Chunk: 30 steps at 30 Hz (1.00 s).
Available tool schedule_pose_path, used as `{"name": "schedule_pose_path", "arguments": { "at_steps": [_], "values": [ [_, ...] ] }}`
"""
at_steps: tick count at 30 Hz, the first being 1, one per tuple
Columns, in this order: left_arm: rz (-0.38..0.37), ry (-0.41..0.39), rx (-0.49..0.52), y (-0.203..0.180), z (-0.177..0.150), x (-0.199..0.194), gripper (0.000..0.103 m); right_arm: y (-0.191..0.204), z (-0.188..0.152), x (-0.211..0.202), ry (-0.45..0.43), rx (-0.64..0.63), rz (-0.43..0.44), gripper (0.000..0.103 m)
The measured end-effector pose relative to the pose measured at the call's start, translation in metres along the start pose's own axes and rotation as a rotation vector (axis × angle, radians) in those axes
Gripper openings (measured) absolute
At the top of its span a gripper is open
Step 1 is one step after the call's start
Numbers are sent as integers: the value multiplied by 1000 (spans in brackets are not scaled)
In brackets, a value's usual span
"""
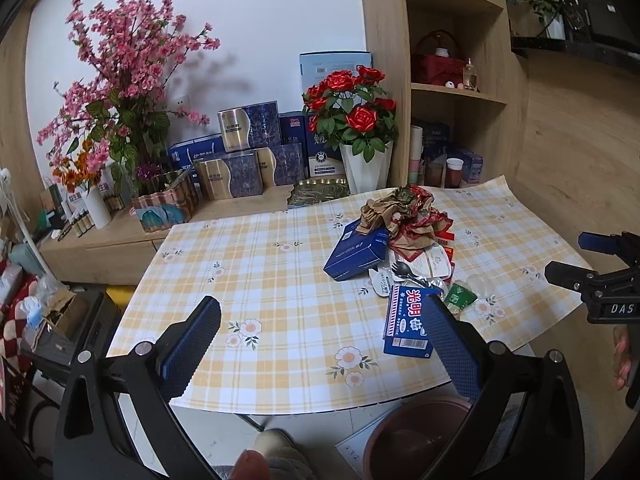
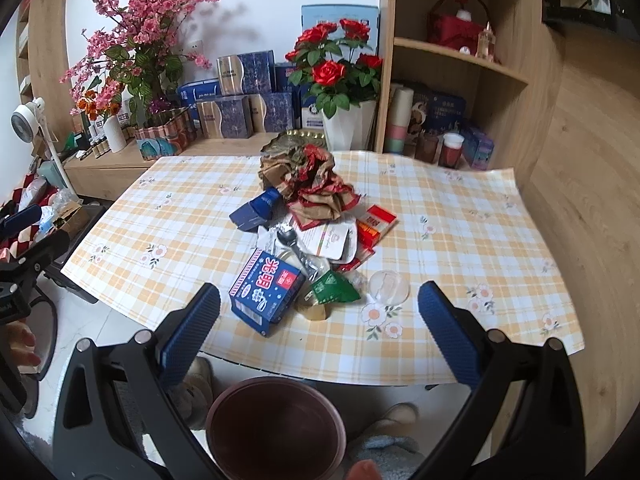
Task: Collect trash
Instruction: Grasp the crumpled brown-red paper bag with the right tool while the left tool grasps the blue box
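Observation:
A heap of trash lies mid-table on the yellow checked cloth [image 2: 460, 240]: crumpled red-and-brown paper [image 2: 316, 184], a dark blue box [image 2: 256, 208], a blue milk carton [image 2: 266, 290], a green packet [image 2: 334, 286], a black plastic spoon [image 2: 290, 242], a clear lid [image 2: 389, 286] and a red-and-white box [image 2: 378, 222]. A dark brown bin [image 2: 276, 428] stands on the floor below the table's near edge. My right gripper [image 2: 320, 304] hovers open above the carton and packet. My left gripper [image 1: 320, 320] is open over bare cloth, left of the carton [image 1: 406, 326].
Behind the table, a low wooden cabinet [image 1: 120, 240] carries flower vases [image 1: 366, 166], blue gift boxes and a tin. Shelves [image 2: 460, 60] with cups and bottles rise at the right. A fan [image 2: 30, 118] and clutter stand left. Slippered feet [image 2: 394, 414] are beside the bin.

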<state>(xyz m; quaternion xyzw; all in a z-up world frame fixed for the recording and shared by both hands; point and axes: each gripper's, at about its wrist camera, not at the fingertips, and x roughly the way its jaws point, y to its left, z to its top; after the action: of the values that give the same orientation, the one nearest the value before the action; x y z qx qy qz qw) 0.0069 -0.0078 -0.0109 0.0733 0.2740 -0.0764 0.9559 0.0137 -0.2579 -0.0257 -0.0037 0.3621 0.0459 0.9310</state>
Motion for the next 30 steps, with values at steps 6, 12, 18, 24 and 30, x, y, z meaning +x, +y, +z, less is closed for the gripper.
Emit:
{"name": "schedule_pose_path", "arguments": {
  "at_steps": [6, 12, 18, 24, 30],
  "values": [
    [-21, -14, 61, -8, -9, 16, 98, -3, -5, 21, 55, 1, -8, 98],
    [-65, 73, -43, 4, -18, 46, 98, -14, -9, 48, 76, 29, 18, 98],
    [-36, 102, -202, 41, -20, 73, 98, -23, 15, 81, 64, 4, 41, 98],
    [-22, 141, -240, 62, -18, 108, 98, -8, 62, 145, 43, -239, -49, 98],
    [-41, 152, -226, 62, -17, 133, 98, 0, 91, 223, 51, -334, -28, 98]
  ]
}}
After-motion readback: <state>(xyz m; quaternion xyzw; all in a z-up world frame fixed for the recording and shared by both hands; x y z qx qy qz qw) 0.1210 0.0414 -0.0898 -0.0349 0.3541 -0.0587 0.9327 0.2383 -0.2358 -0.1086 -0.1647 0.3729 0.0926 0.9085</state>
